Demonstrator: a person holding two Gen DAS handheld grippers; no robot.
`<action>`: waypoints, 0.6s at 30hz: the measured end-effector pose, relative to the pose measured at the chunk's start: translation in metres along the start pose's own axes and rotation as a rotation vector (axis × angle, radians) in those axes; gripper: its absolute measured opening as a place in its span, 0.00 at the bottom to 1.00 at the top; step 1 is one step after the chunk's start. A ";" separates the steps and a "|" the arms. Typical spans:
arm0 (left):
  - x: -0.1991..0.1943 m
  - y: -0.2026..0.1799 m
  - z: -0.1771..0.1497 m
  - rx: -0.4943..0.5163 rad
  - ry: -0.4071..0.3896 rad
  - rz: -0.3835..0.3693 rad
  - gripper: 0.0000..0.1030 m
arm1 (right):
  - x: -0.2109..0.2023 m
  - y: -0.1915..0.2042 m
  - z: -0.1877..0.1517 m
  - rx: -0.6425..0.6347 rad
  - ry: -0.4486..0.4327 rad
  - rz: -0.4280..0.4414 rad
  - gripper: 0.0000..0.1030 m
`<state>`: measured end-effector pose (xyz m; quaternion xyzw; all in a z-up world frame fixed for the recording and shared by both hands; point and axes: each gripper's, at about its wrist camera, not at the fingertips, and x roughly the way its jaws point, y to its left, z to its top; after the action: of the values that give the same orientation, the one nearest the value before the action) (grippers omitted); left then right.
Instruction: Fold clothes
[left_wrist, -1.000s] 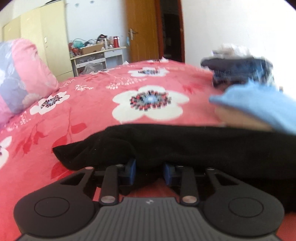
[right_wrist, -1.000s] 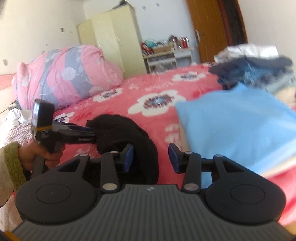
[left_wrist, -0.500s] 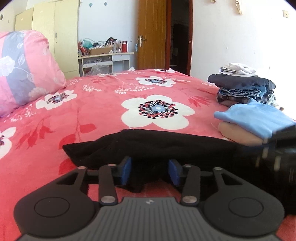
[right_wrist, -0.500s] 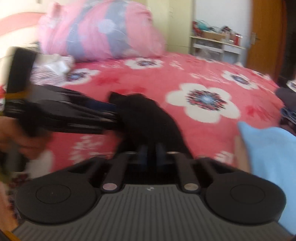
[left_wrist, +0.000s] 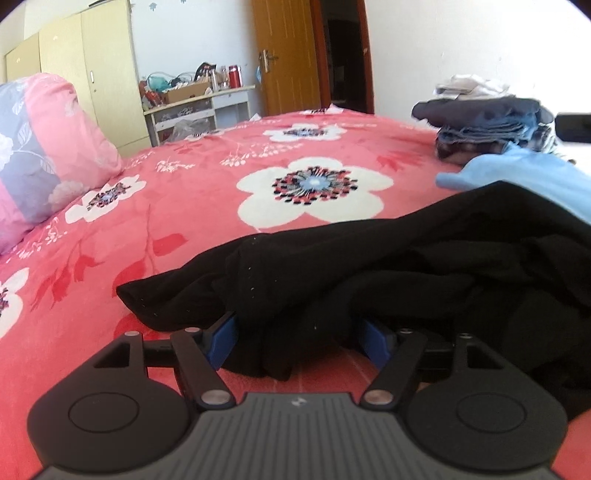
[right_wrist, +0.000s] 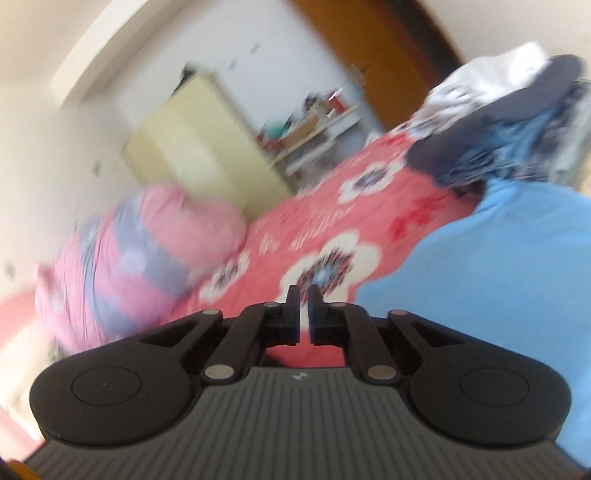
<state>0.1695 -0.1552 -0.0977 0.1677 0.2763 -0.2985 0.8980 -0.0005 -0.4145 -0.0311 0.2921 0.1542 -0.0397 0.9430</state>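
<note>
My left tongs, spread wide, straddle the black garment on the bed; my right tongs, nearly closed, hold nothing.

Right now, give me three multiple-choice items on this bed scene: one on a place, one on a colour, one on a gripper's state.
1. Where does the black garment lie?
A. on the red floral bedspread
B. on the wardrobe
C. on the stack of folded clothes

2. What colour is the garment beside the black one, nearer the stack?
A. green
B. light blue
C. yellow

3. How do the left gripper jaws stand?
A. spread, with black cloth between them
B. pressed shut on nothing
C. out of view

Answers: 1 A, the bedspread shows around its edge. 2 B, the light blue garment lies there. 3 A, the blue pads sit far apart either side of the cloth.
</note>
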 end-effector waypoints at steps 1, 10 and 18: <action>0.002 0.000 0.000 -0.001 0.004 0.004 0.70 | 0.014 0.010 -0.001 -0.058 0.066 0.001 0.12; 0.005 0.002 0.005 -0.059 0.023 0.080 0.10 | 0.127 0.031 -0.005 -0.262 0.490 0.034 0.02; -0.065 0.024 0.013 -0.175 -0.139 0.104 0.06 | 0.062 0.089 0.066 -0.309 0.121 0.113 0.02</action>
<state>0.1463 -0.1137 -0.0454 0.0815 0.2291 -0.2373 0.9405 0.0909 -0.3771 0.0484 0.1536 0.1983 0.0554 0.9664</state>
